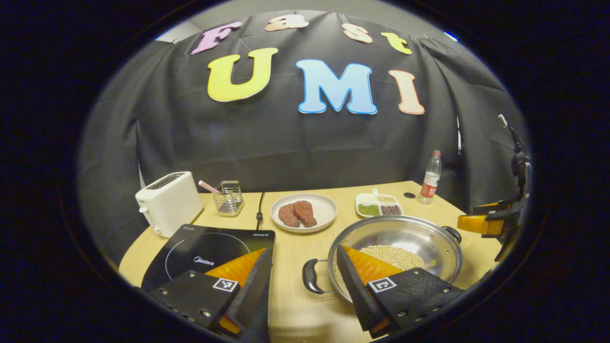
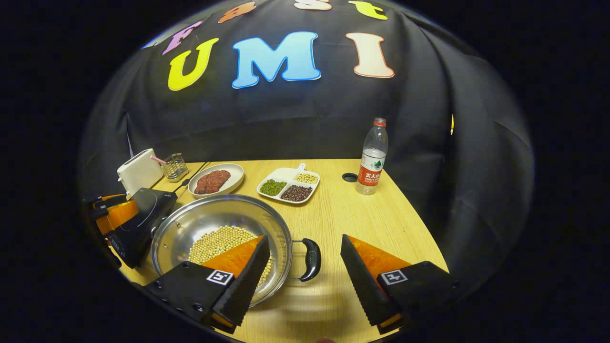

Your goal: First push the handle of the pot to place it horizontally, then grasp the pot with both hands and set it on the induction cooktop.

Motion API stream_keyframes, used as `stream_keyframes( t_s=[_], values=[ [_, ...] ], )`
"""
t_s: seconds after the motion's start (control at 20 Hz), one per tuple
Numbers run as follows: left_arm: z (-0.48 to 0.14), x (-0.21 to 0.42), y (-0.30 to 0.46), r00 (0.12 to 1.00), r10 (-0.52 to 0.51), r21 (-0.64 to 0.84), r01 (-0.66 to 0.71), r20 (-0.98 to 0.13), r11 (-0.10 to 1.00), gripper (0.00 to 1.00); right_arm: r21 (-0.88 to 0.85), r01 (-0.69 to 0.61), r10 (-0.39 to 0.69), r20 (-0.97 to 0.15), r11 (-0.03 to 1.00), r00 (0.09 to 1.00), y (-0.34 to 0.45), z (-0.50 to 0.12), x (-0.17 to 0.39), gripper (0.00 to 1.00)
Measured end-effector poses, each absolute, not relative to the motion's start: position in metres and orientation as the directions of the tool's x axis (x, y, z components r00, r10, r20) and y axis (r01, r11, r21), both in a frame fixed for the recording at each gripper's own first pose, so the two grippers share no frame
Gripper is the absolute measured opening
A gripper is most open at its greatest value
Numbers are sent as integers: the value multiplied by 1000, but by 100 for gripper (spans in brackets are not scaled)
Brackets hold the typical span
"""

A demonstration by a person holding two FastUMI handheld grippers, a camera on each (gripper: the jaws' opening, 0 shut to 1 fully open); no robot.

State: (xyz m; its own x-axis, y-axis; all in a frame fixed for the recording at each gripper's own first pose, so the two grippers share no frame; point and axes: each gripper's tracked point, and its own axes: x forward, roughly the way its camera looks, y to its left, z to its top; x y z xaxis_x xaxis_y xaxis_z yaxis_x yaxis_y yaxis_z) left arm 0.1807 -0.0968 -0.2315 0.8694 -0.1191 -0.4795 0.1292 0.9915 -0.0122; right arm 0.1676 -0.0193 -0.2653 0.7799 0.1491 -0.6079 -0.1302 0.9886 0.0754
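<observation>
The steel pot (image 1: 395, 252), holding loose pale beans (image 1: 393, 256), sits just right of the flat glass induction cooktop (image 1: 209, 255). The left gripper (image 1: 305, 274) and the right gripper (image 2: 302, 267) are both spread wide, each straddling a curved black handle (image 1: 312, 276). Risk: an uneven lift tilts the smooth, round pot and spills the beans.

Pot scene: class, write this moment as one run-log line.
pot: on table, beside cooktop, holds beans | left gripper: open, straddling pot handle | right gripper: open, straddling other handle

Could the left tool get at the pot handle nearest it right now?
Probably yes. The left tool is open, and the pot's handle lies between its fingers with only bare table around it.
</observation>
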Motion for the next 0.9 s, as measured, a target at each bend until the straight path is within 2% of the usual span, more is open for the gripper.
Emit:
stream_keyframes(
  t_s=[0.1,0.25,0.3,0.35,0.45,0.65,0.9],
  values=[
    [-247,184,-101,848,-132,-32,135,-513,990,86,68,-133,147,-615,989,775,-19,-272,172,96],
    [-270,190,-103,814,-145,-55,138,-563,989,84,60,-140,146,-632,988,761,-18,-282,175,93],
    [-276,191,-104,806,-146,-59,137,-574,989,82,57,-142,146,-638,988,756,-19,-286,176,96],
    [-281,192,-105,797,-149,-63,138,-585,988,86,56,-144,146,-642,988,753,-19,-289,178,96],
    [-291,195,-106,782,-147,-65,136,-605,989,81,61,-149,152,-655,987,740,-18,-297,179,96],
    [-312,195,-109,749,-150,-77,131,-646,988,84,58,-155,152,-683,986,715,-19,-311,181,96],
    [-328,197,-110,725,-141,-79,120,-674,990,82,62,-163,158,-713,985,684,-17,-325,181,96]
  ],
)
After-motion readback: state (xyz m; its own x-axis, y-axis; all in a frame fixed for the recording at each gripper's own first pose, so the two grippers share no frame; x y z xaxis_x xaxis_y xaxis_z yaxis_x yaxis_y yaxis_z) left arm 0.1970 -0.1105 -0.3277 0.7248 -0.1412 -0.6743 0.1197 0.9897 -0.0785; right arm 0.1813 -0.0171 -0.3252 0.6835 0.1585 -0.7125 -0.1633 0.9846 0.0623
